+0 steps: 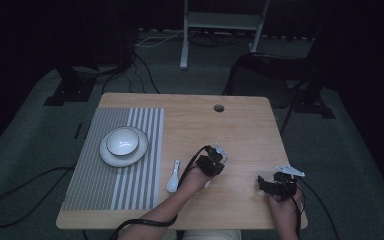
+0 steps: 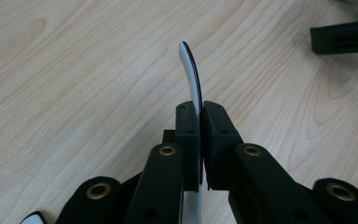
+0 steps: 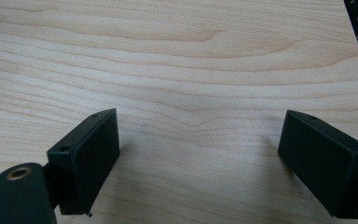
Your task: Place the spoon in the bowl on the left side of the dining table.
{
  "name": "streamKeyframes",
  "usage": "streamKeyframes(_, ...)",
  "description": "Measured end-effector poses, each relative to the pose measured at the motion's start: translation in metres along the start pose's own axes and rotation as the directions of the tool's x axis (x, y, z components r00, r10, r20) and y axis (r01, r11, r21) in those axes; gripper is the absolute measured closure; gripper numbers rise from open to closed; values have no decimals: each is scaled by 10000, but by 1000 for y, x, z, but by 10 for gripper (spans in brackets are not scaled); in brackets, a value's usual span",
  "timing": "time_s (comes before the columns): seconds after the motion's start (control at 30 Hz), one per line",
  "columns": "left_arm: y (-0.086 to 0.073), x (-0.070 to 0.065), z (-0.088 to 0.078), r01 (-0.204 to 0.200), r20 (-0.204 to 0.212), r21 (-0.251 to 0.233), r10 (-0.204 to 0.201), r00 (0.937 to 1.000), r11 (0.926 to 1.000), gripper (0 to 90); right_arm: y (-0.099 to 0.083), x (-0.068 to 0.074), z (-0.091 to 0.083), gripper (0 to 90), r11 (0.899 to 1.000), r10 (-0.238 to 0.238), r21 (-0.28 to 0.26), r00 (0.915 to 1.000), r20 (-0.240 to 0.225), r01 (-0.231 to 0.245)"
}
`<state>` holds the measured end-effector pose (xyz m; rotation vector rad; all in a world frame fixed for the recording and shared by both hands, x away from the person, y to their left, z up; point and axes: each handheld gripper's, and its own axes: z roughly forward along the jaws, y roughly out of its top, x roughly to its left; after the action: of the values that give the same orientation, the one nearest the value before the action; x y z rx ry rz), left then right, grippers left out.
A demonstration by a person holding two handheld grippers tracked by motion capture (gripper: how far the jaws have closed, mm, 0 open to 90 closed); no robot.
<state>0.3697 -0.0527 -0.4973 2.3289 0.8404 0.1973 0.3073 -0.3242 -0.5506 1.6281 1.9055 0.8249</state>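
Two grippers sit over the bare table [image 1: 240, 130]: the left gripper [image 2: 199, 135] pinches a thin white spoon handle [image 2: 190, 74] between its fingers. The right gripper [image 3: 198, 154] has fingers spread wide. A bowl [image 1: 122, 141] on a plate [image 1: 111, 158] rests on the striped mat [image 1: 95, 190], well apart.

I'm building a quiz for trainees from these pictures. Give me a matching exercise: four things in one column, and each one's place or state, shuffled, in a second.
Things:
1. bowl
2. spoon
3. left gripper
4. right gripper

Places or states:
A. jaws wide apart over bare wood
B. sitting on the plate
C. jaws closed on a thin white piece
D. lying on the table just off the striped mat

Pairs: 1-B, 2-D, 3-C, 4-A.
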Motion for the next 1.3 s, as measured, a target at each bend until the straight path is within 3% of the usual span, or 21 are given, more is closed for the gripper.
streamKeyframes(0.17,2,0,-7,30,164,-213,-26,9999,9998,856,0,0,0,118,10000,-13,-8,10000,-1,13)
streamKeyframes(0.63,11,-5,-43,-404,339,-919,437,9985,9950,857,0,0,0,119,10000,14,-9,10000,6,-14)
streamKeyframes(1.0,8,7,-65,-328,86,-1180,341,9994,9925,856,0,0,0,118,10000,27,-14,10000,32,-27)
streamKeyframes(1.3,4,21,-81,-13,20,-1411,16,10000,9900,857,0,0,0,118,10000,24,-16,10000,33,-24)
